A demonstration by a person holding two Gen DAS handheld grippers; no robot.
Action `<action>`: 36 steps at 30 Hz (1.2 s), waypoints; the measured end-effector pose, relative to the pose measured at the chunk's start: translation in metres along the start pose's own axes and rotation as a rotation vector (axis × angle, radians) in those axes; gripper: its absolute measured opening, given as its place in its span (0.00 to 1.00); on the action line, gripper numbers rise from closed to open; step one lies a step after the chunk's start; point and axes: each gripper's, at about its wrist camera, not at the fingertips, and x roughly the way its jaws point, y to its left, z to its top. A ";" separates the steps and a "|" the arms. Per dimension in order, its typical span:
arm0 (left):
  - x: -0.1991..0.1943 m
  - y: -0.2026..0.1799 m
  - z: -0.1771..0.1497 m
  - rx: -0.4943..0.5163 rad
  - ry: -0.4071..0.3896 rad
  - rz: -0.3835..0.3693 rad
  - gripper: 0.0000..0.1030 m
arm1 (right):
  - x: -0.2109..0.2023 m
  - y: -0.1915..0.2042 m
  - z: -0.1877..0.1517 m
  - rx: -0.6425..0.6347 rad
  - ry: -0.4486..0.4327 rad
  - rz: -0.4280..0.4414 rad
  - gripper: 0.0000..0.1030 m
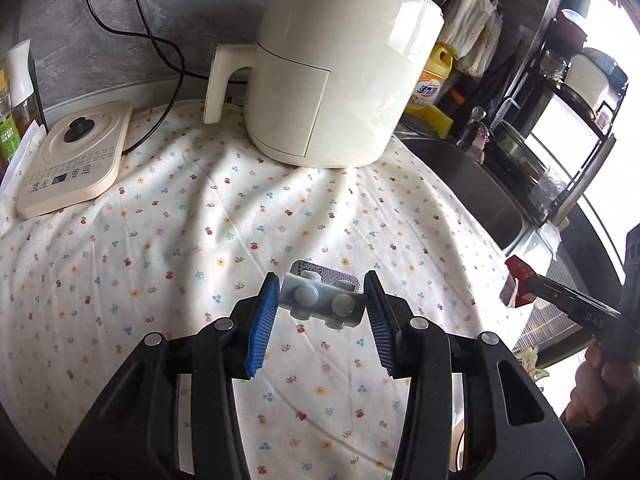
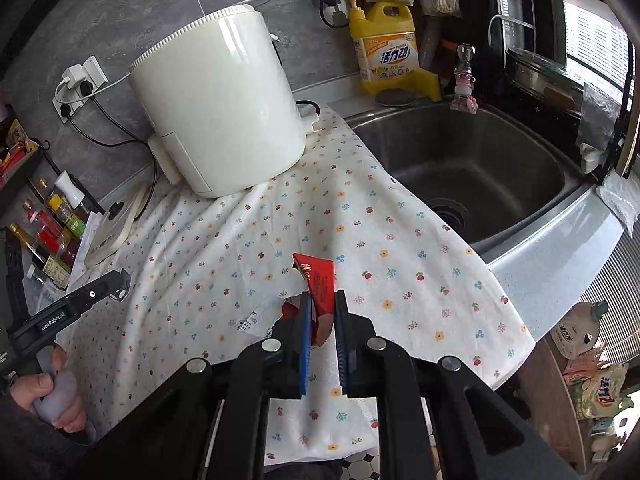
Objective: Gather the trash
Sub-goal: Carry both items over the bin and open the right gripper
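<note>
On the left edge of the counter stand condiment bottles (image 2: 48,232). Beside them a cream kettle base (image 1: 72,160) with a touch panel lies on the floral cloth (image 1: 180,240), which covers the counter and hangs over its front edge. Black cables (image 1: 160,52) run along the grey wall behind it, and a wall socket (image 2: 80,84) carries several plugs.

The left gripper (image 1: 320,300) hovers over the middle of the cloth. Its blue pads (image 1: 264,312) pinch a silver blister pack (image 1: 320,300) by its two short ends; the pack is clear of the cloth. No object lies between this gripper and the cloth surface ahead of it.

Behind it, a cream air fryer (image 1: 336,72) stands upright on the rear part of the cloth, handle facing left in the left wrist view. It is well apart from both grippers.

The right gripper (image 2: 322,316) is pressed nearly together on a red wrapper (image 2: 320,280), which projects upward from between the pads. A white paper scrap (image 2: 252,320) shows just left of its fingers. A hand (image 2: 52,396) grips the handle of the left tool at lower left of the right wrist view.

Right of the cloth lies a steel sink (image 2: 480,160). A yellow detergent bottle (image 2: 384,44) stands on the ledge behind it, with a small pink figure (image 2: 464,88) near the tap. A dark dish rack (image 1: 560,100) occupies the far right.
</note>
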 end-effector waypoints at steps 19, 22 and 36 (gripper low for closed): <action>0.009 -0.199 -0.087 0.298 0.156 -0.200 0.43 | -0.137 -0.168 -0.139 0.325 -0.034 -0.201 0.12; 0.012 -0.228 -0.104 0.342 0.184 -0.230 0.43 | -0.153 -0.188 -0.162 0.369 -0.035 -0.229 0.12; 0.023 -0.328 -0.179 0.493 0.288 -0.366 0.43 | -0.218 -0.247 -0.250 0.524 -0.071 -0.341 0.60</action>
